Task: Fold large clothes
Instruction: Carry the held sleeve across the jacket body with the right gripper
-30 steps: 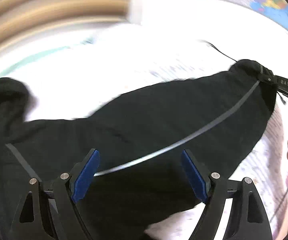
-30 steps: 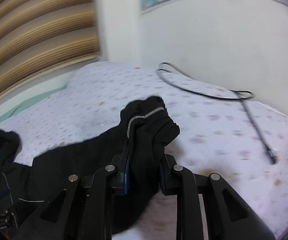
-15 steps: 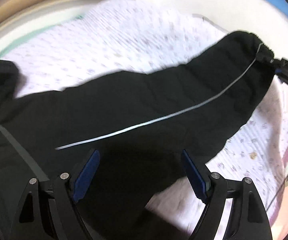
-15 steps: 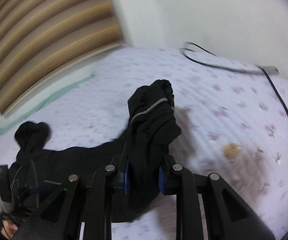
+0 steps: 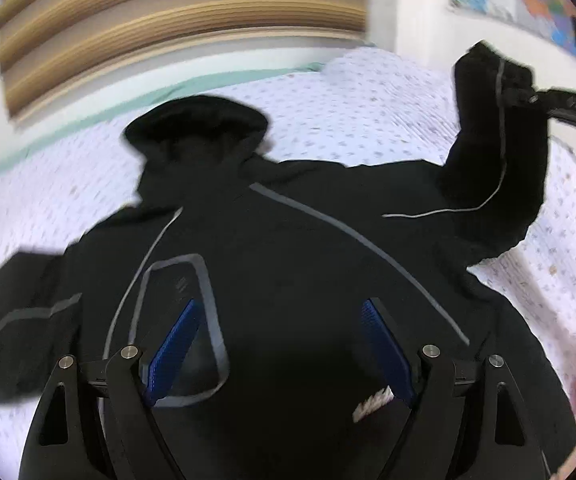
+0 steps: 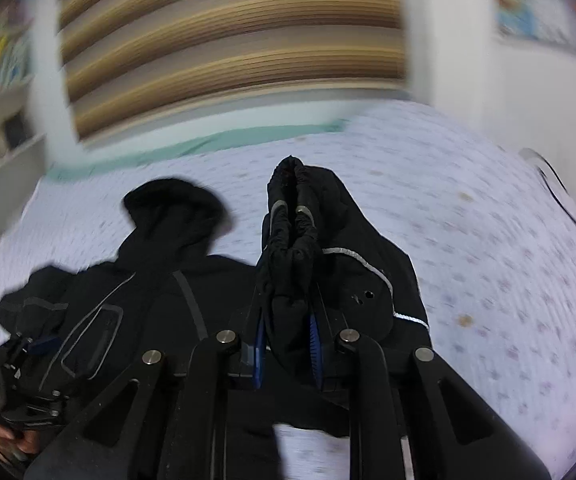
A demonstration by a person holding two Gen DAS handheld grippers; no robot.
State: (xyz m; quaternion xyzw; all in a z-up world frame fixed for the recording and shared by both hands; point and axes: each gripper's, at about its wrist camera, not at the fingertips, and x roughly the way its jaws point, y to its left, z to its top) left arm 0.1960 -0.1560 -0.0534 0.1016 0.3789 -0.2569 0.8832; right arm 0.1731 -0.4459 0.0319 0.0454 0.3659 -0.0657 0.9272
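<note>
Right wrist view: the right gripper point(image 6: 286, 344) clamps the black jacket's point(image 5: 288, 264) sleeve cuff point(image 6: 294, 216), raised above the bed point(image 6: 488, 240). The left gripper point(image 5: 279, 344) gapes wide, gripping nothing.

Black jacket point(image 5: 288, 248), grey piping; lilac floral bedspread point(image 5: 368, 112); brown-striped blinds point(image 6: 227, 40).

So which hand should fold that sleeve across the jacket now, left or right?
Right, most likely. The right tool is already shut on the sleeve and holds its cuff raised above the jacket. The left tool is open over the jacket's chest, gripping nothing.
</note>
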